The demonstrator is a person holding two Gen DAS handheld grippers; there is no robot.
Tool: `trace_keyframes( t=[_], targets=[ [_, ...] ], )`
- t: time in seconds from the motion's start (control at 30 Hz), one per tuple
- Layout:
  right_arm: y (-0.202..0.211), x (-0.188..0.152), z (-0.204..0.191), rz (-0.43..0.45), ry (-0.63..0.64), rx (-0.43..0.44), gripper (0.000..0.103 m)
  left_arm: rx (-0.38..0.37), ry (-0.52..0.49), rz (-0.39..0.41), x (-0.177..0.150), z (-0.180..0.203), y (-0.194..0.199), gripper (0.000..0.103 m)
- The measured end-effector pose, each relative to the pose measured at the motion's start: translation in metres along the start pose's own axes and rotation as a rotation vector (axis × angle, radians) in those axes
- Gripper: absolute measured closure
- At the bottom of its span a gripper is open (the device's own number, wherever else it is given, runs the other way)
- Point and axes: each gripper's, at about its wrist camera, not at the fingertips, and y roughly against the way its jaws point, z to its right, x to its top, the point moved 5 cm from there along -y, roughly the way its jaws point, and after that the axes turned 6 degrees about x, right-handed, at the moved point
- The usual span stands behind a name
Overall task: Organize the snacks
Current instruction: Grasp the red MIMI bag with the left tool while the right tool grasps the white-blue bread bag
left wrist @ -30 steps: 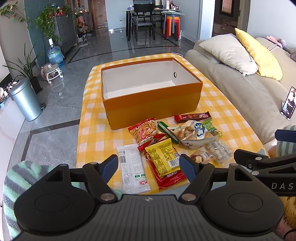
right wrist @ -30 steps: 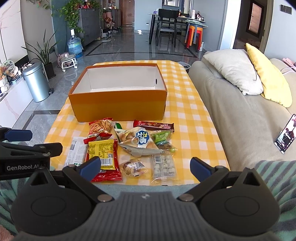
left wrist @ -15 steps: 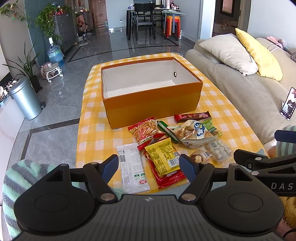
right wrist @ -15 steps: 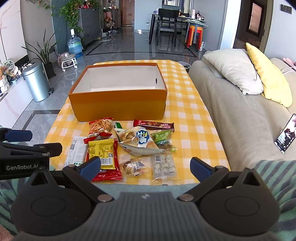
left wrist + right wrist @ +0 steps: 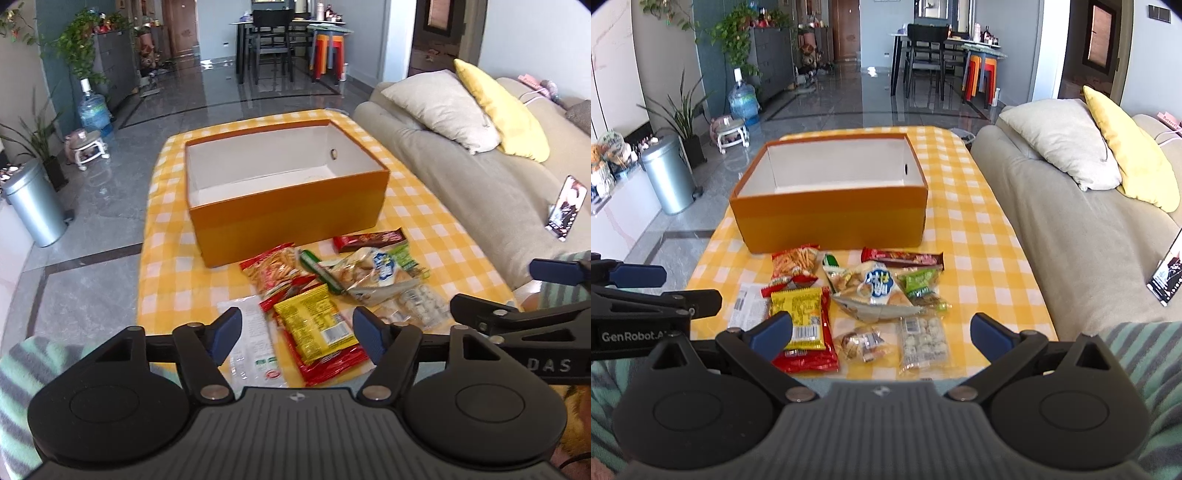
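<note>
We see the yellow checked tablecloth point(image 5: 964, 236) filling the middle of both views, with the open orange box point(image 5: 831, 218) at centre frame, its white inside bare. Below it the snack packets lie clustered: a yellow packet point(image 5: 314, 321) on a red packet point(image 5: 332, 363), a white wrapper point(image 5: 255, 343) to their left. Along the bottom edge, both grippers tilt down toward the pile from above. Our left gripper point(image 5: 295, 330) is closing its jaws, with nothing pinched between them. Our right gripper point(image 5: 882, 328) is spread wide and holds nothing.
</note>
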Motion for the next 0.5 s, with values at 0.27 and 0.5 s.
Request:
trace_keyframes(
  t=[0.27,0.5],
  targets=[
    [-0.023,0.011,0.008,-0.039,-0.016,0.038,0.029,-0.071,0.053,-0.100,0.017,-0.001,-0.024,0.046],
    [-0.051,0.031,0.011,-0.063,0.014,0.025,0.045,-0.105,0.173,-0.203,0.028,-0.005,-0.062,0.036]
  ],
)
